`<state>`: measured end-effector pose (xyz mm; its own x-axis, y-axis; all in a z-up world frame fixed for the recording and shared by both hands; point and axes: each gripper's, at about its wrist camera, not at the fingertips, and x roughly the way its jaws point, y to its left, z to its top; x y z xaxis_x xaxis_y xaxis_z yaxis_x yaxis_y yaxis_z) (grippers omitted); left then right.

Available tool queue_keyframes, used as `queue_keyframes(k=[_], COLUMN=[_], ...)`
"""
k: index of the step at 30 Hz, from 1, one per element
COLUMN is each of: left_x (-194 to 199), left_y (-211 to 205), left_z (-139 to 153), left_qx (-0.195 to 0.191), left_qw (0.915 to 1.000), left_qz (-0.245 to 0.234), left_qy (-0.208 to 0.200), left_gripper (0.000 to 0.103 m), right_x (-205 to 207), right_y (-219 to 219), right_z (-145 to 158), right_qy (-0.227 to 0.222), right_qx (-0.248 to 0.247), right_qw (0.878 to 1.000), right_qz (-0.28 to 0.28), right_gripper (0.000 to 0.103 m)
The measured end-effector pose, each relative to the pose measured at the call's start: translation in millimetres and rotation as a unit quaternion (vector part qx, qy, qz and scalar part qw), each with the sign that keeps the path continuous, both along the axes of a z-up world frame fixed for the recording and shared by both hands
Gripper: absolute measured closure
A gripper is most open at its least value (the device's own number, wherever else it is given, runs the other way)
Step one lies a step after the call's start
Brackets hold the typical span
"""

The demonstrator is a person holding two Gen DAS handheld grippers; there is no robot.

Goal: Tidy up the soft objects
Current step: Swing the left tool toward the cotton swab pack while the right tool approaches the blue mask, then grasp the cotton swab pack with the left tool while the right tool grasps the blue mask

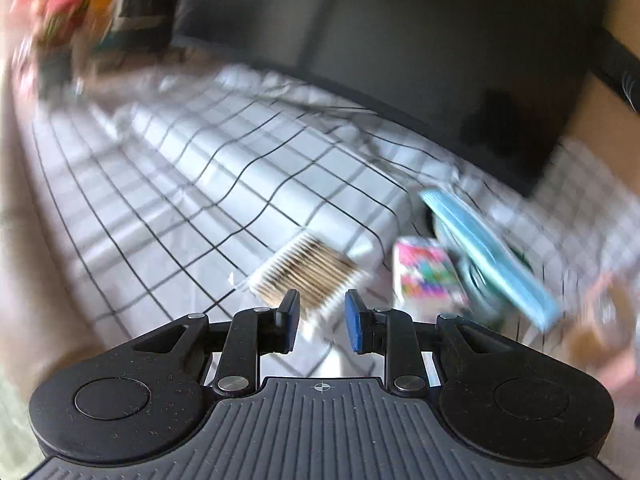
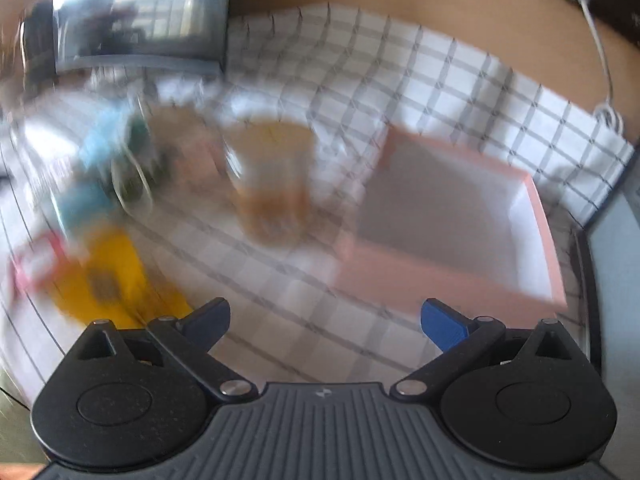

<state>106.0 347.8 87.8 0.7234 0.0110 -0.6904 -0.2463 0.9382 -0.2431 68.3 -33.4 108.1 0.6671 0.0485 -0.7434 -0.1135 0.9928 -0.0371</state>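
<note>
The left gripper [image 1: 322,322] stands narrowly parted, holding nothing, over the checked cloth [image 1: 168,184]. Just past its tips lies a pack of cotton swabs [image 1: 306,276]; at two o'clock a colourful packet [image 1: 426,276] and a light-blue flat item [image 1: 488,256], blurred. Beyond, a dark screen [image 1: 420,48]. The right gripper [image 2: 324,320] gapes wide and empty; a yellow item [image 2: 108,272] at ten o'clock, a blurred amber jar [image 2: 272,176] at twelve, a pink box [image 2: 544,232] at two.
</note>
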Motion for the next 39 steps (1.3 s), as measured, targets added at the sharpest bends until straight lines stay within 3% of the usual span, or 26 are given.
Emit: queue_keyframes(k=[1, 4, 9, 12, 14, 18, 21, 22, 24, 27, 32, 33, 35, 37, 39], left_x=[7, 25, 31, 19, 16, 19, 16, 16, 16, 31, 63, 65, 68, 72, 77], left_y=[3, -10, -34, -20, -1, 47, 80, 89, 93, 84, 60, 54, 47, 45, 44], left_z=[-4, -16, -42, -50, -52, -49, -30, -24, -14, -7, -34, -37, -37, -36, -37], left_qx=[-0.005, 0.045, 0.172, 0.211, 0.221, 0.19, 0.071, 0.031, -0.003, 0.016, 0.062, 0.082, 0.097, 0.082, 0.073], left_qw=[1.0, 0.9969, 0.9692, 0.9584, 0.9596, 0.9762, 0.996, 0.999, 0.9999, 0.9998, 0.9959, 0.9948, 0.9929, 0.9938, 0.9942], left_qz=[-0.005, -0.064, -0.176, -0.192, -0.174, -0.101, -0.053, -0.032, -0.006, 0.002, -0.013, -0.013, -0.014, -0.011, -0.015], left_qy=[-0.006, -0.015, -0.011, -0.012, 0.001, 0.023, 0.012, 0.005, -0.01, -0.01, 0.065, 0.058, 0.067, 0.075, 0.077], left_gripper=[0.076, 0.076, 0.071, 0.07, 0.07, 0.07, 0.07, 0.07, 0.07, 0.07, 0.069, 0.069, 0.06, 0.049, 0.045], right_x=[9, 36, 76, 90, 100, 122, 137, 140, 139, 134, 124, 124, 130, 139, 149], right_y=[13, 57, 132, 153, 163, 176, 180, 182, 187, 196, 197, 195, 188, 183, 177], right_z=[12, 42, 59, 67, 76, 99, 114, 119, 127, 129, 130, 130, 129, 125, 118], right_qy=[-0.003, -0.012, 0.003, 0.017, 0.024, 0.04, 0.055, 0.049, 0.024, 0.004, -0.034, -0.042, -0.047, -0.041, -0.029], right_qx=[0.011, 0.019, -0.008, -0.01, -0.01, 0.032, 0.082, 0.09, 0.087, 0.07, 0.025, 0.019, 0.02, 0.03, 0.041], right_qw=[1.0, 0.999, 0.997, 0.996, 0.995, 0.994, 0.992, 0.991, 0.992, 0.99, 0.985, 0.984, 0.982, 0.98, 0.979], right_qz=[0.001, 0.022, 0.079, 0.093, 0.096, 0.097, 0.084, 0.083, 0.09, 0.119, 0.169, 0.173, 0.182, 0.191, 0.198], right_gripper=[0.001, 0.001, 0.001, 0.002, 0.002, 0.002, 0.002, 0.002, 0.002, 0.002, 0.002, 0.002, 0.002, 0.002, 0.002])
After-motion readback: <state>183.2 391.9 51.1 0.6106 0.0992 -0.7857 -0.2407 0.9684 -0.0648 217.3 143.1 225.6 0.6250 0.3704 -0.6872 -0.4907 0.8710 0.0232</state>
